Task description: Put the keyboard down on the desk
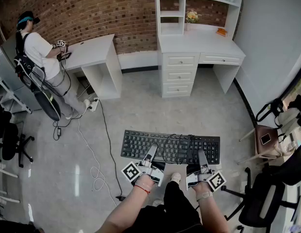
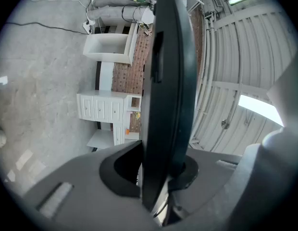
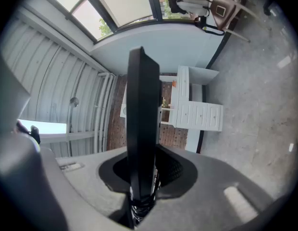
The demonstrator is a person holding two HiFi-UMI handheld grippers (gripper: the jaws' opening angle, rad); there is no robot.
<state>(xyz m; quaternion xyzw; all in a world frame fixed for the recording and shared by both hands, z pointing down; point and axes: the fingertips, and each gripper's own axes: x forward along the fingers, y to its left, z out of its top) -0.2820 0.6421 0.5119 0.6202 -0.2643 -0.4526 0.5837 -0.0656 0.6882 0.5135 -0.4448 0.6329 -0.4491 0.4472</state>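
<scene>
Both forearms reach forward, low in the head view. The left hand [image 1: 143,182] and right hand [image 1: 204,186] each grip a hand-held gripper, marker cubes toward the body.

The left hand-held gripper [image 1: 151,152] is on the near edge of the black keyboard [image 1: 170,147], left of middle. The right hand-held gripper [image 1: 201,155] is on the same edge further right. Both point away from the body, roughly level.

The keyboard is carried keys-up in the air above the grey floor [image 1: 141,110]. It is well apart from the white bench [image 1: 199,47] by the brick wall.

- **Head view only:** full key layout. A dark cable [image 1: 182,147] is bundled on the keys between the two grippers. A second person stands at another white bench [image 1: 92,52], far left.
- **Left gripper view only:** the keyboard [image 2: 166,105] is edge-on, a thin dark slab. The left hand-held gripper [image 2: 158,172] is clamped on it, black pads against both faces.
- **Right gripper view only:** the same slab [image 3: 142,129] is edge-on. The right hand-held gripper [image 3: 142,177] is clamped on it, with loops of cable [image 3: 139,203] at the jaw base.

Materials:
- Keyboard: matt black plastic, flat and rectangular.
- Gripper bodies: smooth grey.
- Floor: mottled, slightly glossy.
- Bench: painted white, with a drawer stack and a shelf hutch.
- Overhead in both gripper views: ribbed metal panels.
</scene>
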